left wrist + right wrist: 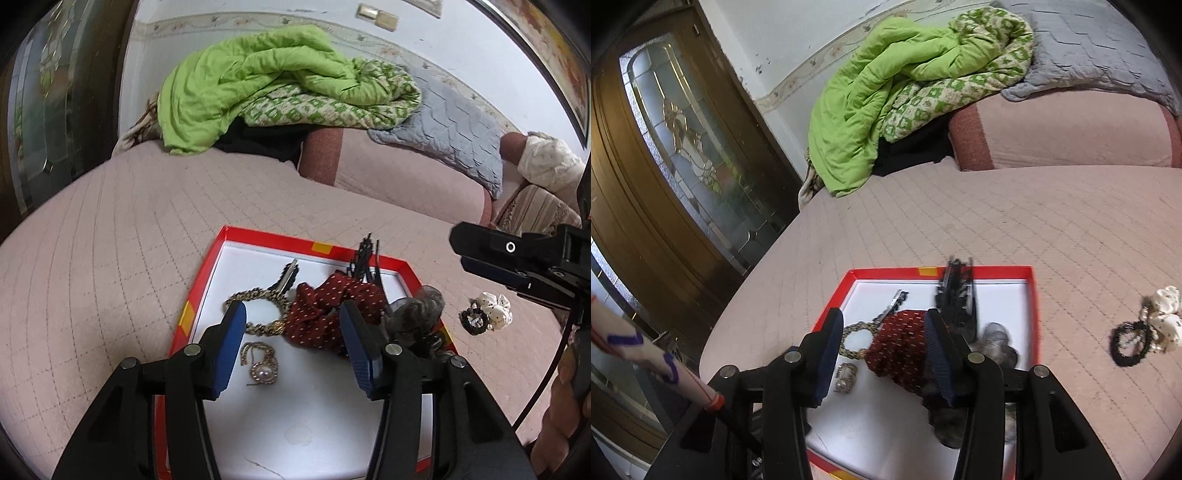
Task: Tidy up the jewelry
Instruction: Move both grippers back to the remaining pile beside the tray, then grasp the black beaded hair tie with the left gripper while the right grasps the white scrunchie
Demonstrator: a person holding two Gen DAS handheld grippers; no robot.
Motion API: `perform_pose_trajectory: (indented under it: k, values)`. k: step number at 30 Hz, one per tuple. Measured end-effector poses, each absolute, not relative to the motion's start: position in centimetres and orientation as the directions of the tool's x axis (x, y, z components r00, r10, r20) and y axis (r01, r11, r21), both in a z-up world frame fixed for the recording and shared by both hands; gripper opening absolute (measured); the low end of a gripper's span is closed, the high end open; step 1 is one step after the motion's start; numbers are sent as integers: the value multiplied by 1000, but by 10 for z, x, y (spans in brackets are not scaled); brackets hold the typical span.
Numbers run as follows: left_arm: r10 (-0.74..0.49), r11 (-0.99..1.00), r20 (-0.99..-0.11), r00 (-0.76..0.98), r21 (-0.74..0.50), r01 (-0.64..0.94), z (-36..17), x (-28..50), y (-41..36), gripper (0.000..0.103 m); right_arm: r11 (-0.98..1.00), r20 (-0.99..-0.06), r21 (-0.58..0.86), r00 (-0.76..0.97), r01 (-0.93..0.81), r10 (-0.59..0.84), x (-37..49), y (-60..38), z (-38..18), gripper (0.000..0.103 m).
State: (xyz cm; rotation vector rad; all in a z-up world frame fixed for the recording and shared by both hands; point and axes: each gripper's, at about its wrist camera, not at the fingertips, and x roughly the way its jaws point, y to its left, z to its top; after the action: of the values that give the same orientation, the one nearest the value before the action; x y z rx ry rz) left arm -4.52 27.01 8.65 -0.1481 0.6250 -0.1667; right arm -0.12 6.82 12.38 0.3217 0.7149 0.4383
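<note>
A white tray with a red rim (266,236) (923,271) lies on a pink quilted bed. In it are a dark red dotted scrunchie (321,314) (897,343), a gold chain ring (255,294) (849,325), a pearl brooch (263,374) (846,376), a black claw clip (364,258) (955,291) and a grey scrunchie (417,310) (995,339). My left gripper (291,310) hovers open above the tray, its pads holding nothing. My right gripper (884,317) (461,249) also stands open and empty over the tray.
A white dotted scrunchie (495,308) (1165,317) and a black beaded tie (474,321) (1126,343) lie on the bed to the tray's right. A green quilt (258,81) and a grey blanket (443,122) are piled at the back. A wooden door (665,147) stands on the left.
</note>
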Motion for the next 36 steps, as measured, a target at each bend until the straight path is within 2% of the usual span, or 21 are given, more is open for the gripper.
perform_pose_trajectory:
  k: [9, 16, 18, 26, 31, 36]
  values:
    - [-235, 972, -491, 839, -133, 194, 104, -68, 237, 57, 871, -537, 460, 726, -174, 429, -25, -1, 119, 50]
    - [-280, 958, -476, 834, -79, 276, 114, -88, 187, 58, 882, -523, 460, 772, -103, 362, -42, -56, 111, 50]
    - [-308, 947, -493, 814, -79, 310, 116, -91, 166, 62, 867, -512, 489, 776, -90, 369, -43, -76, 108, 50]
    - [-408, 900, -617, 674, -145, 412, 105, -71, 87, 62, 842, -540, 531, 804, 96, 249, -27, -184, 88, 50]
    - [-427, 890, -697, 575, -211, 405, 93, -31, 52, 62, 823, -625, 529, 752, 209, 211, -7, -232, 58, 50]
    - [-443, 887, -739, 507, -281, 367, 82, 6, 30, 62, 800, -688, 550, 674, 241, 269, 13, -247, 30, 50]
